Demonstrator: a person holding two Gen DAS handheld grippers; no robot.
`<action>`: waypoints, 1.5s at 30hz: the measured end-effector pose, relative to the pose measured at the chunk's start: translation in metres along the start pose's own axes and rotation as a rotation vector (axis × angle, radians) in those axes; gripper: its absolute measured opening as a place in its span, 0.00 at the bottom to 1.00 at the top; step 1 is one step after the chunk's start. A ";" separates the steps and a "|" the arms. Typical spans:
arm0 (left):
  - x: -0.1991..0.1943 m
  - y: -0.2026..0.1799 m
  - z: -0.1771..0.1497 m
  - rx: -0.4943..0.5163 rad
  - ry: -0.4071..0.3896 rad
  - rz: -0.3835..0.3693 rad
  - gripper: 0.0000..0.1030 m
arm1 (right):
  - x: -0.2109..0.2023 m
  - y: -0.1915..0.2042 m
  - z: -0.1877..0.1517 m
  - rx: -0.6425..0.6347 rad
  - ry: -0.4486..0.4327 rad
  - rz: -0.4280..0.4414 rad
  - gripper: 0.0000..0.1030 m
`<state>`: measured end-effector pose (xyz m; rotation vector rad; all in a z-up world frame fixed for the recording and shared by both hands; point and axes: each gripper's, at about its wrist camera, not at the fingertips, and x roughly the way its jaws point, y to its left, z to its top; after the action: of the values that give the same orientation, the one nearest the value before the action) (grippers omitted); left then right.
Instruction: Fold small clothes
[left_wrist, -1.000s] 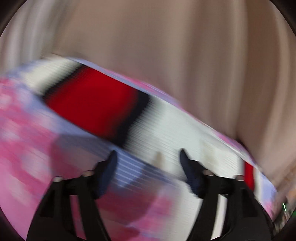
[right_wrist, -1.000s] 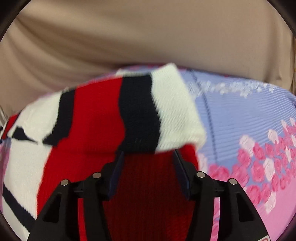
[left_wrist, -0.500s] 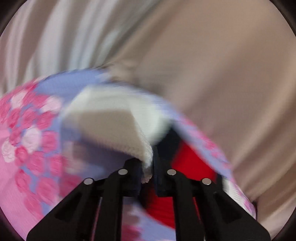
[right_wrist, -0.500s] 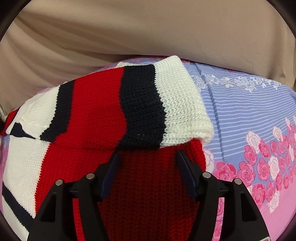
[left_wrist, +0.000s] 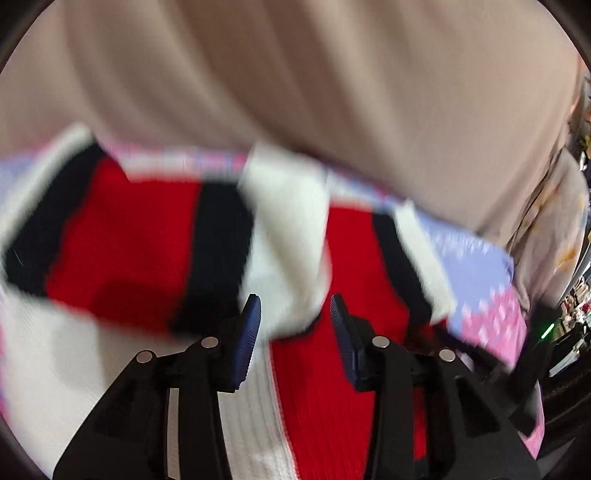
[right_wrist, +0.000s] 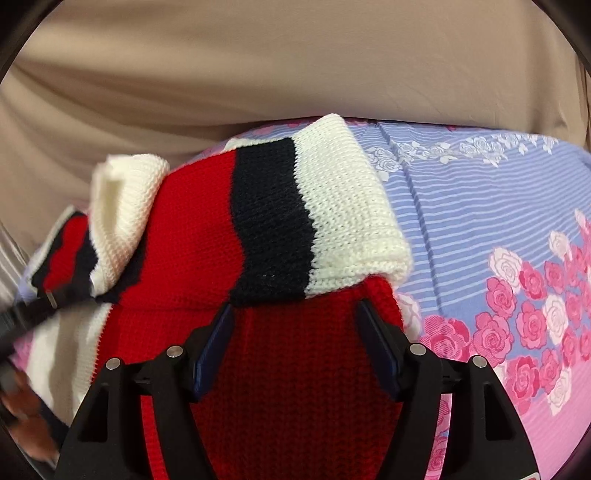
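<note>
Right wrist view shows the right gripper (right_wrist: 295, 332) with its jaws spread wide, low over the red body of a knitted sweater (right_wrist: 207, 258). Nothing sits between the fingers; the red knit lies under them. Just beyond the fingertips, a sleeve (right_wrist: 317, 210) banded red, navy and white is folded across the sweater, its white cuff ending at the sweater's right edge. At the far left a second white cuff (right_wrist: 118, 206) stands lifted and curled, slightly blurred. The sweater lies on a bed sheet (right_wrist: 498, 229) printed with lilac stripes and pink and white roses, which spreads out to the right. A beige curtain (right_wrist: 295, 62) hangs along the far side. At the left edge a dark blurred shape reaches toward the lifted cuff; it is too smeared to make out.

Left wrist view is blurred. The left gripper (left_wrist: 293, 325) has its jaws parted, and the white cuff (left_wrist: 288, 236) hangs in the gap between the blue pads (left_wrist: 249, 328); whether either pad touches the knit cannot be told. Red and navy bands of the sweater (left_wrist: 140, 236) stretch left and right of it, white knit lies near the camera, and a corner of the sheet (left_wrist: 480, 273) shows at right, below the curtain (left_wrist: 295, 74).
</note>
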<state>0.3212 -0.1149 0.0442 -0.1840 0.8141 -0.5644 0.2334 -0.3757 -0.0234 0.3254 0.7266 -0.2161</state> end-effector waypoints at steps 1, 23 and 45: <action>0.002 0.009 -0.008 -0.039 0.006 -0.010 0.37 | -0.001 -0.001 0.000 0.006 -0.004 0.009 0.64; -0.065 0.187 -0.010 -0.465 -0.236 0.146 0.34 | -0.006 0.120 0.064 0.005 -0.142 0.225 0.06; -0.048 0.169 -0.011 -0.355 -0.192 0.274 0.16 | -0.027 0.018 0.027 0.246 -0.156 -0.055 0.21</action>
<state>0.3555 0.0531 0.0056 -0.4382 0.7316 -0.1381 0.2356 -0.3665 0.0176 0.5169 0.5551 -0.3807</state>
